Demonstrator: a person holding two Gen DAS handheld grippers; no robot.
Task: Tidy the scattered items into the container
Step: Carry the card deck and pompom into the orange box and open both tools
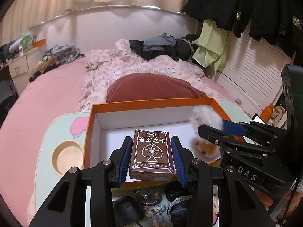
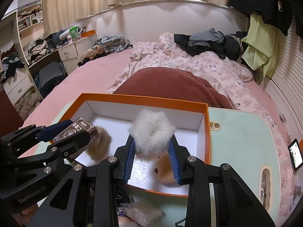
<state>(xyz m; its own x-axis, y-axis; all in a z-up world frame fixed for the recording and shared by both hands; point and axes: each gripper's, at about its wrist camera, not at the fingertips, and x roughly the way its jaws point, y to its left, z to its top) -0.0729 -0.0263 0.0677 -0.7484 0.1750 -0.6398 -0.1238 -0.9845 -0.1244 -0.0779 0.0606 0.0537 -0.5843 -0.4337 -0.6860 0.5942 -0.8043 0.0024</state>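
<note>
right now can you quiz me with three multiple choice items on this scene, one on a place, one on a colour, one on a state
1. Where is the card box held by the left hand-held gripper?
A. over the open container
B. on the bed pillow
C. on the desk shelf

2. What colour is the outside of the container?
A. green
B. orange
C. black

3. What is the state of the right hand-held gripper?
A. open and empty
B. shut on the card box
C. shut on the fluffy plush toy

Answers:
1. A, the left wrist view shows the card box above the container's white floor.
2. B, its rim and outer walls are orange, with a white inside.
3. C, the blue pads press on the white fur from both sides.
</note>
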